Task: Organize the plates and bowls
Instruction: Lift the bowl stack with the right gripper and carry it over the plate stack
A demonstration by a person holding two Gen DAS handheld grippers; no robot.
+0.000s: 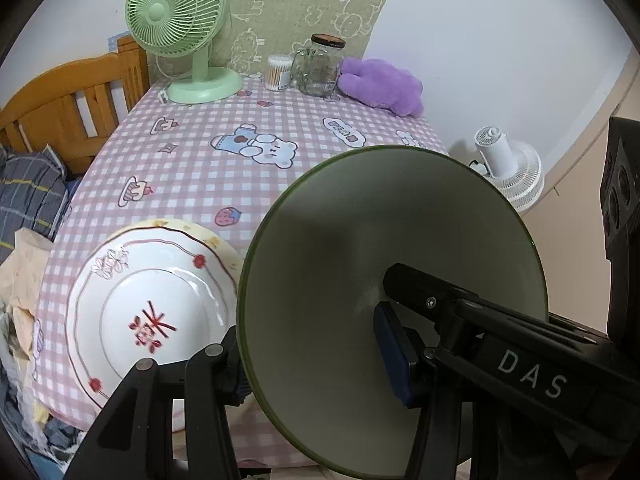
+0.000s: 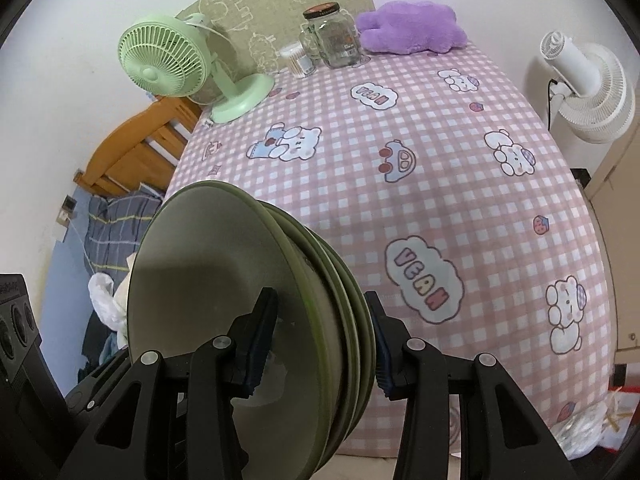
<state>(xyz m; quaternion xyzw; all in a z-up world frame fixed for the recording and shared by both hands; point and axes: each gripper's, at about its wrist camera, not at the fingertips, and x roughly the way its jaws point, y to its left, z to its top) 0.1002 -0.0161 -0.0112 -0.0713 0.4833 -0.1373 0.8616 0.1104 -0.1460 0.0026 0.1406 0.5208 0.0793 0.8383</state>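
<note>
My left gripper (image 1: 312,344) is shut on a stack of olive-green bowls (image 1: 384,280), held on edge above the table's near side. One finger (image 1: 394,354) is inside the top bowl, the other behind the rim. My right gripper (image 2: 320,340) is shut on the same green bowl stack (image 2: 240,304), clamping several nested rims between its pads. A white plate with red flower pattern (image 1: 152,316) lies on the pink checked tablecloth (image 1: 224,184) at the near left, on top of a yellowish plate (image 1: 212,240).
At the table's far edge stand a green desk fan (image 1: 180,28), a cotton-swab tub (image 1: 279,72), a glass jar (image 1: 320,66) and a purple plush toy (image 1: 380,86). A white fan (image 1: 508,168) stands right of the table. A wooden bed frame (image 1: 68,112) is left.
</note>
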